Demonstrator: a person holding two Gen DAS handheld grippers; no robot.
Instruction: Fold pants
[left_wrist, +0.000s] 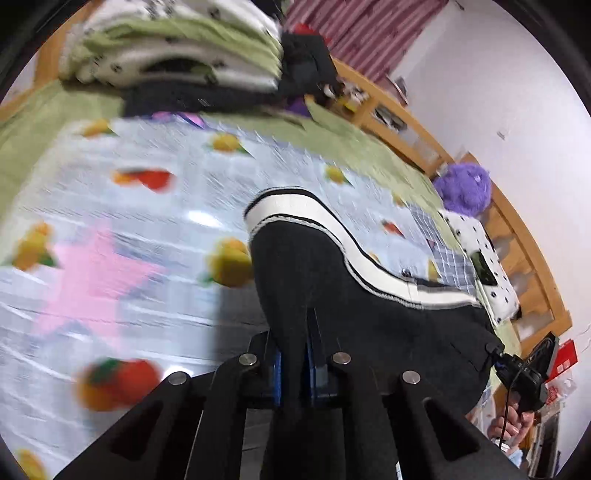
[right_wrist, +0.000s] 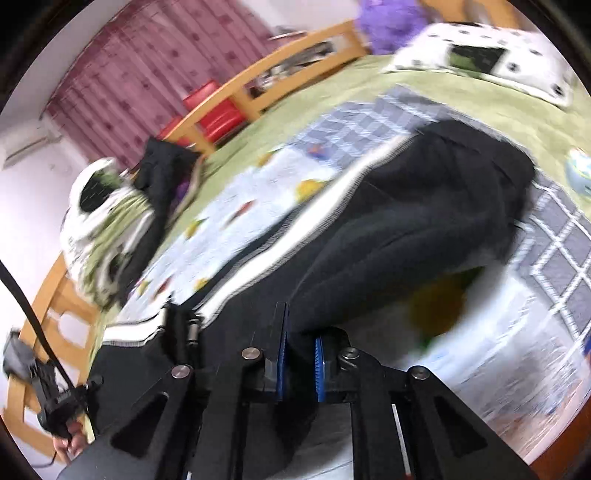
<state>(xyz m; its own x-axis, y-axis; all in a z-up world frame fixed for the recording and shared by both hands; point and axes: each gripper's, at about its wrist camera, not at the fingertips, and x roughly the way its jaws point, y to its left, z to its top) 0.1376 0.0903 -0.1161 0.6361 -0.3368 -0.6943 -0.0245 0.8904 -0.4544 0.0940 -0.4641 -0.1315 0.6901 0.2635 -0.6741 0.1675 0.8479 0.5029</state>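
In the left wrist view, the left gripper (left_wrist: 295, 354) at bottom centre pinches black fabric of the pants (left_wrist: 332, 288), whose white-striped edge arcs from centre toward the right over the fruit-print sheet (left_wrist: 110, 221). In the right wrist view, the right gripper (right_wrist: 300, 354) at bottom centre clamps the pants (right_wrist: 424, 206), which stretch toward the upper right; the pillow (right_wrist: 480, 55) lies at top right.

I am working in a home bedroom, over a bed (left_wrist: 373, 147) spread with a green sheet and a fruit-print quilt (left_wrist: 122, 229). A wooden bed rail (left_wrist: 417, 125), a dotted pillow (left_wrist: 476, 247) and a purple plush toy (left_wrist: 466, 189) line one side. Folded bedding (left_wrist: 177, 48) is stacked beneath a maroon curtain (right_wrist: 147, 62).
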